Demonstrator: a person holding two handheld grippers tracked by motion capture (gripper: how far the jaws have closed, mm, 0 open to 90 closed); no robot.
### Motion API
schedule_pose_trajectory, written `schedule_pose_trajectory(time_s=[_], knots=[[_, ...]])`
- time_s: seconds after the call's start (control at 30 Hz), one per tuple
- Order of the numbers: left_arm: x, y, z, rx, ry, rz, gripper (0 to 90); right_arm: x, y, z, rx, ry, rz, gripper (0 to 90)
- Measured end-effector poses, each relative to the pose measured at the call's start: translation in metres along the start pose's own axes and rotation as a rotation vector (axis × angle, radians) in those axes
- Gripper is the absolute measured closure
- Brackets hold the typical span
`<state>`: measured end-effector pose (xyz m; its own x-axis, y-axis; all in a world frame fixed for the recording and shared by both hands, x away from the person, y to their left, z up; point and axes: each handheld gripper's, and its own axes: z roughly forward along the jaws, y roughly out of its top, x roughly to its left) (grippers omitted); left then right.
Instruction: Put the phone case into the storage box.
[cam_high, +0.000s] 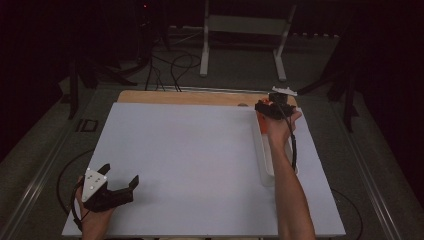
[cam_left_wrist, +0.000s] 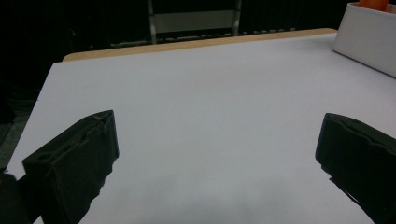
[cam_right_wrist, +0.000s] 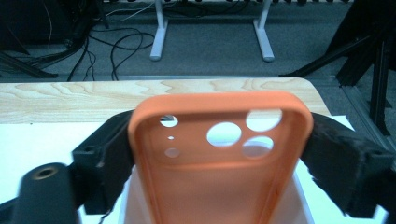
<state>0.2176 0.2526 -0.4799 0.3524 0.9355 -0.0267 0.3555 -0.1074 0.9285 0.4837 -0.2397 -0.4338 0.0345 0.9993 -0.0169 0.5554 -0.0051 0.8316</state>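
So the right tool (cam_right_wrist: 219, 154) is clamped on an orange phone case (cam_right_wrist: 217, 163), one black jaw pressed against each long edge, camera cutouts at the top and the hollow inside facing the right gripper view. From the high view that puts the case up around 1 o'clock on the bench (cam_high: 200, 165), right over the far end of a long white tray (cam_high: 266, 172) that runs along the right side of the white sheet. Looks like this is the step where the case gets lifted out of, or lowered into, that tray; hard to say which from one moment, but it sits above the tray's far end with the hand holding it steady. Next move probably calls for carrying it clear of the tray walls and over to open bench without letting the soft rubbery sides flex out of the grip. The left tool (cam_high: 120, 189) is doing nothing useful yet, parked down at 7 o'clock with its jaws spread wide and nothing between them, just flat white surface ahead in the left gripper view. As for branding: no logo, label or text readable anywhere on the case or the tray.
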Motion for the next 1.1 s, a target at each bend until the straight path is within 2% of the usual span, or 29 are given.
schedule_pose_trajectory(time_s=[0.2, 0.3, 0.43, 0.63, 0.83, 0.97, 1.1], knots=[[0.000, 0.000, -0.001, -0.002, 0.001, -0.003, 0.4, 0.001, -0.002, 0.001, 0.000, -0.022, 0.012, 9.0], [0.001, 0.000, -0.001, -0.004, 0.000, -0.004, 0.4, 0.001, -0.001, 0.000, -0.013, -0.014, 0.013, 8.5], [0.000, 0.000, -0.001, -0.003, -0.001, -0.001, 0.4, 0.002, 0.000, -0.002, -0.030, 0.022, -0.006, 8.4], [-0.001, 0.000, -0.001, -0.003, -0.003, 0.001, 0.4, 0.000, 0.002, -0.006, -0.044, 0.016, 0.008, 8.4], [-0.001, 0.000, -0.001, -0.005, -0.002, 0.000, 0.4, -0.003, 0.005, -0.012, -0.072, 0.007, -0.001, 8.5], [-0.001, 0.001, -0.001, -0.005, -0.003, 0.002, 0.4, -0.007, 0.005, -0.016, -0.073, 0.021, -0.004, 8.6], [-0.002, 0.001, 0.000, -0.001, -0.004, 0.008, 0.4, -0.010, 0.004, -0.020, -0.069, 0.063, 0.000, 8.6]])
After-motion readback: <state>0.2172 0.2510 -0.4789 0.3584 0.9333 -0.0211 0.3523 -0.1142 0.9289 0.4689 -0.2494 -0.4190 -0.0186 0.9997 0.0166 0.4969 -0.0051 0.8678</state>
